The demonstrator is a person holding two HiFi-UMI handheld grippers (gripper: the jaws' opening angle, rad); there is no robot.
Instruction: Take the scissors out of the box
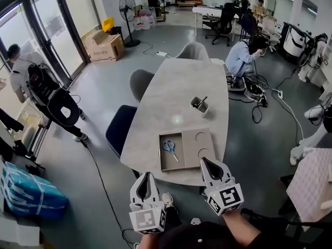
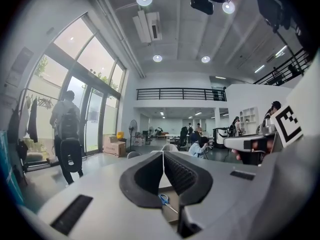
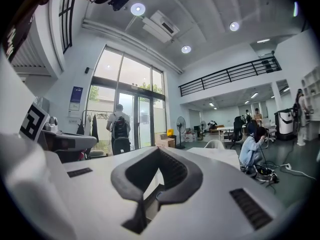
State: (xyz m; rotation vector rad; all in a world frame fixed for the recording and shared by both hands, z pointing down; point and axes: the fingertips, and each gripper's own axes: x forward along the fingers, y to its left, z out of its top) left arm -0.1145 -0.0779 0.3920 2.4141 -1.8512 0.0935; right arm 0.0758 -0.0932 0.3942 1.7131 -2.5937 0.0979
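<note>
Scissors (image 1: 169, 148) blue-handled, in open box (image 1: 166, 163) | left gripper (image 1: 147, 176) jaws together, empty | right gripper (image 1: 206, 161) jaws together, empty

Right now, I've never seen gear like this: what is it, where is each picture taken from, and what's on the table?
A person holds two hand-held tools: the left gripper and the right gripper. The downward picture comes from a camera on their head; the other two cameras ride on the grippers, looking along their tongs. Both tongs are shut and empty. On the grey table lies an open box with blue-handled scissors inside, and a small pen holder beyond it.
</note>
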